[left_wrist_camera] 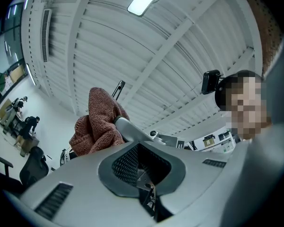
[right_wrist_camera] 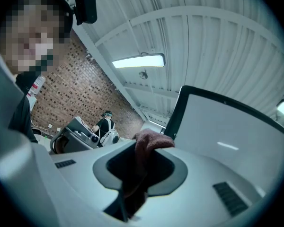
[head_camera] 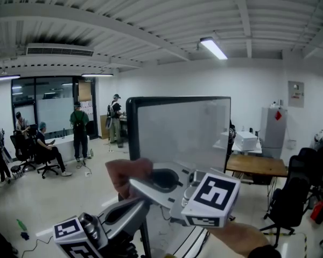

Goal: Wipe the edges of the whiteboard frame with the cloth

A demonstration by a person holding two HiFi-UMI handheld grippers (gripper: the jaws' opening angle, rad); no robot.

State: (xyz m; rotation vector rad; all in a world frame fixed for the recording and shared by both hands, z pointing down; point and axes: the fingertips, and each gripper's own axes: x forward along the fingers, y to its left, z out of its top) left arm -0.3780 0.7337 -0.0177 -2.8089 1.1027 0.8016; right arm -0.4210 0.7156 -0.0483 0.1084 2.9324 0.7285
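The whiteboard (head_camera: 183, 130) stands upright in front of me in a black frame (head_camera: 131, 128). My right gripper (head_camera: 134, 183) reaches left across its lower part, shut on a reddish-brown cloth (head_camera: 126, 172) bunched beside the frame's left edge; whether the cloth touches the frame I cannot tell. In the right gripper view the cloth (right_wrist_camera: 149, 143) sticks up between the jaws of the right gripper (right_wrist_camera: 143, 150), next to the frame (right_wrist_camera: 176, 112). My left gripper (head_camera: 145, 203) sits lower left, jaws together, holding nothing. The left gripper view looks up past the left gripper (left_wrist_camera: 132, 144) at the cloth (left_wrist_camera: 97, 124).
Several people stand or sit on office chairs at the left (head_camera: 78, 128). A wooden table (head_camera: 255, 165), black chairs (head_camera: 290, 198) and a white cabinet (head_camera: 272, 130) fill the right side. A green bottle (head_camera: 21, 224) and a cable lie on the floor.
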